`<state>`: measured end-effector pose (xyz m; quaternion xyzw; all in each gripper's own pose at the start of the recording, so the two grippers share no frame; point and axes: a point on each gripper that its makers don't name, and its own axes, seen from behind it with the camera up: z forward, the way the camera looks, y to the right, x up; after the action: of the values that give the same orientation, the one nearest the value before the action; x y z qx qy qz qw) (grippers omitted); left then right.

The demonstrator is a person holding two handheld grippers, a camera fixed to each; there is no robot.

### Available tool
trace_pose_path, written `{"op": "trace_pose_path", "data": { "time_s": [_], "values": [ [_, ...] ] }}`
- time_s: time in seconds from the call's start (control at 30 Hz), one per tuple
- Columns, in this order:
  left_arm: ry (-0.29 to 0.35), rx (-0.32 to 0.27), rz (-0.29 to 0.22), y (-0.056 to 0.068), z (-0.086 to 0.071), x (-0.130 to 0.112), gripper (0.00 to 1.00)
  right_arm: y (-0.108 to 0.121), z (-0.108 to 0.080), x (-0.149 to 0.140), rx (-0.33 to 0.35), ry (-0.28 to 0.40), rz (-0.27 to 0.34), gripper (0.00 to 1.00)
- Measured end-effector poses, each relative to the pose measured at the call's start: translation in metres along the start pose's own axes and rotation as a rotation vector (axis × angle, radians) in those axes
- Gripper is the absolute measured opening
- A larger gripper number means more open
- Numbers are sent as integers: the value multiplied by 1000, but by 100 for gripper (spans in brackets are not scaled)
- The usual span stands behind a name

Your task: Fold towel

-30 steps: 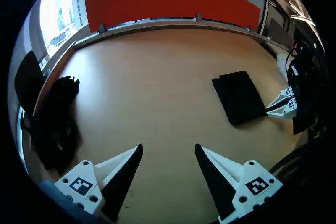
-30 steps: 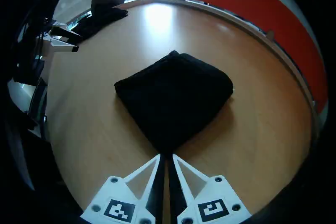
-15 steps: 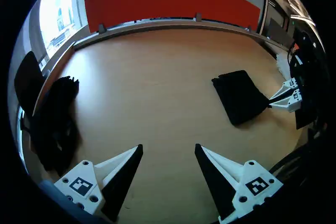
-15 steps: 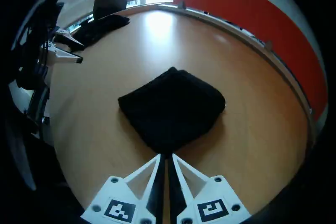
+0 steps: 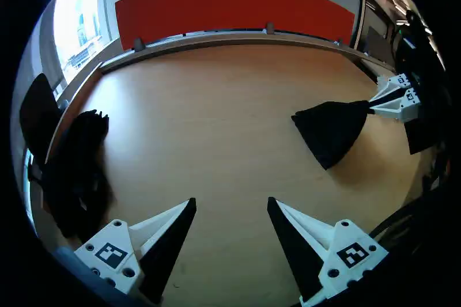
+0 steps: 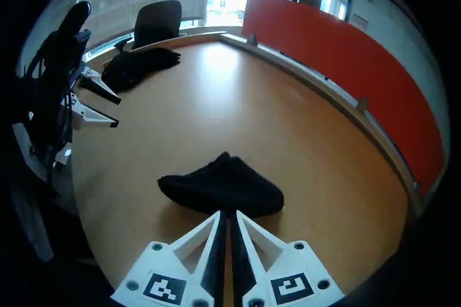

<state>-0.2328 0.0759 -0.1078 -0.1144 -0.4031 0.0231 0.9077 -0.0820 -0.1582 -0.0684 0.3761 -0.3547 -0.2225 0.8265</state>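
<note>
My right claw (image 6: 229,218) clamps the black towel (image 6: 222,192) by a corner held high; it drapes lengthwise toward the desk (image 6: 288,111). My left claw (image 5: 230,206) gapes.

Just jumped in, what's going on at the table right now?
The right gripper is shut on one corner of the black towel, holding it raised over the wooden table while the far end seems to rest there. The left gripper hangs open above bare table, apart from the towel. A dark cloth pile lies by the table's edge.
</note>
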Motion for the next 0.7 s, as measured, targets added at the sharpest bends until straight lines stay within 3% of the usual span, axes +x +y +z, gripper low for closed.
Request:
{"op": "trace_pose_path", "data": {
  "time_s": [0.37, 0.7],
  "values": [
    [16, 1, 22, 1, -4, 9, 92, 24, -22, 49, -33, 76, -41, 4],
    [24, -4, 30, 5, -3, 17, 91, 53, -39, 58, -74, 101, -26, 4]
  ]
}}
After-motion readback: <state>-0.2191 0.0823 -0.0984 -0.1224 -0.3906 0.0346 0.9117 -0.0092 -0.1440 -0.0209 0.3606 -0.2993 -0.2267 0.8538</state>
